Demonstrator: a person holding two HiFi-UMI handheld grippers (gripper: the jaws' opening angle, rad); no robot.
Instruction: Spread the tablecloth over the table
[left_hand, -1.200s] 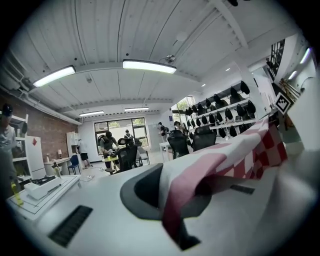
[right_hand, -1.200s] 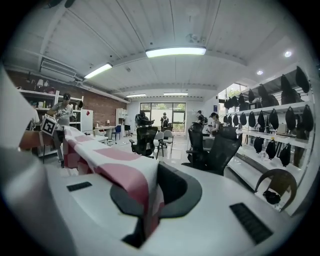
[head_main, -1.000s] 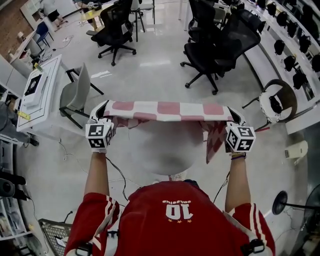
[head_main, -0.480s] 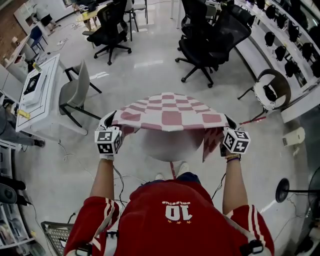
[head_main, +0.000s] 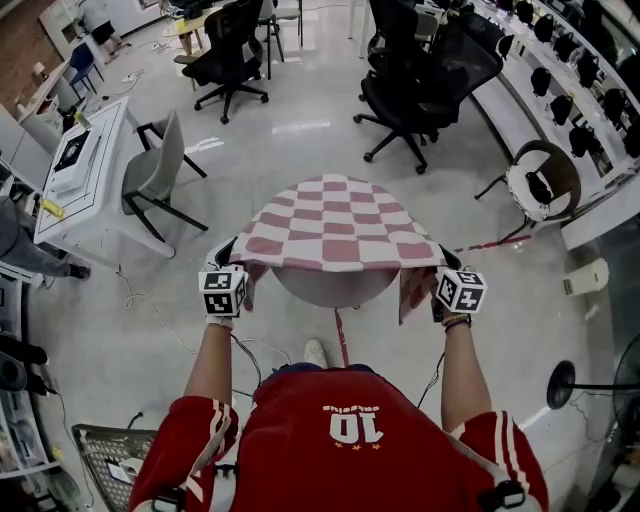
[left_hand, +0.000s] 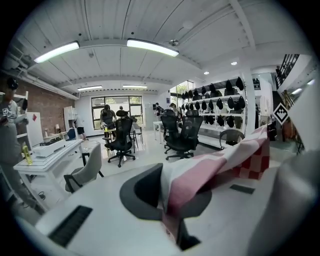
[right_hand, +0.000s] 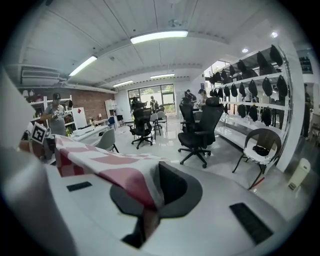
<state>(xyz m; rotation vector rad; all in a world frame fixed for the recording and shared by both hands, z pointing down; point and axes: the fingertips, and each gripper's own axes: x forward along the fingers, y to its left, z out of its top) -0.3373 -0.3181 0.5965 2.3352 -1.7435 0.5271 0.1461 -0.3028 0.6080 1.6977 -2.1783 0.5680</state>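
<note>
The red-and-white checked tablecloth (head_main: 335, 222) stretches over the round white table (head_main: 330, 288) and hides most of its top. The near edge is held taut between the two tools. The left gripper (head_main: 232, 256) and the right gripper (head_main: 440, 262) each have their jaws clamped tight on one near corner of the cloth.

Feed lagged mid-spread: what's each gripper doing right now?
Left gripper: shut on the red-and-white checked fabric tablecloth.
Right gripper: shut on the same tablecloth.
</note>
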